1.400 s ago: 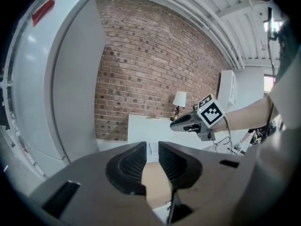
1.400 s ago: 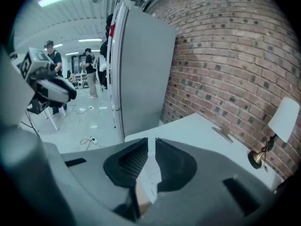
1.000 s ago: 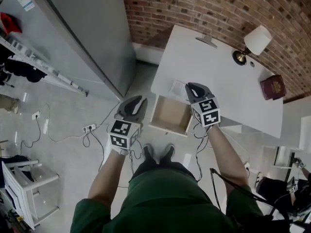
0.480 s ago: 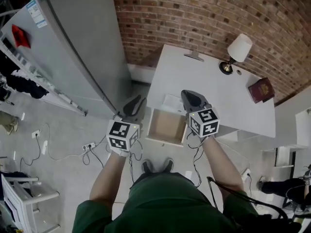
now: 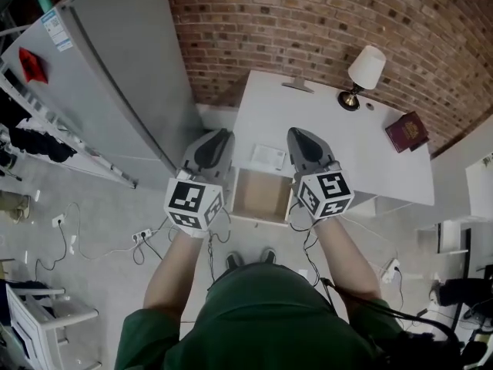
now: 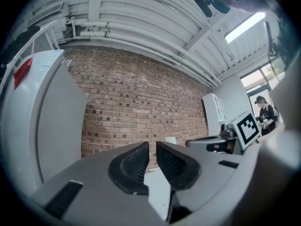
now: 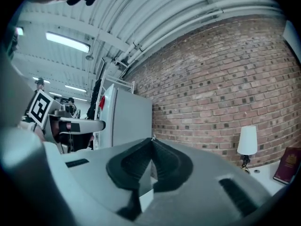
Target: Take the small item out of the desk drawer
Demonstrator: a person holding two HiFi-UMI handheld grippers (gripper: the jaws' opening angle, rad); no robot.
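Small white item (image 5: 268, 156) lies flat on the white desk (image 5: 331, 141), close to the front edge. It may be a card or a thin packet, but it is too small to tell. The drawer (image 5: 262, 195) is pulled out, right at 6 o'clock from the item. Its brown bottom shows.

The left gripper (image 5: 222, 136) is held up at 9 o'clock from the drawer, with its tips at about 10 o'clock from it. Its two jaws are close, with a thin gap, and there is nothing between them. The right gripper (image 5: 296, 135) is held up at 3 o'clock from the drawer, with its tips at about 2 o'clock from it. Its jaws are pressed together and hold nothing. The item shows between the two grippers' tips.

A lamp (image 5: 362, 72) with a white shade stands at the back of the desk, at 1 o'clock from the item. A dark red book (image 5: 406, 132) lies at 3 o'clock from the item, well apart from it. A brick wall (image 5: 308, 21) is behind the desk. A big grey fridge (image 5: 115, 75) stands at 10 o'clock from the drawer.
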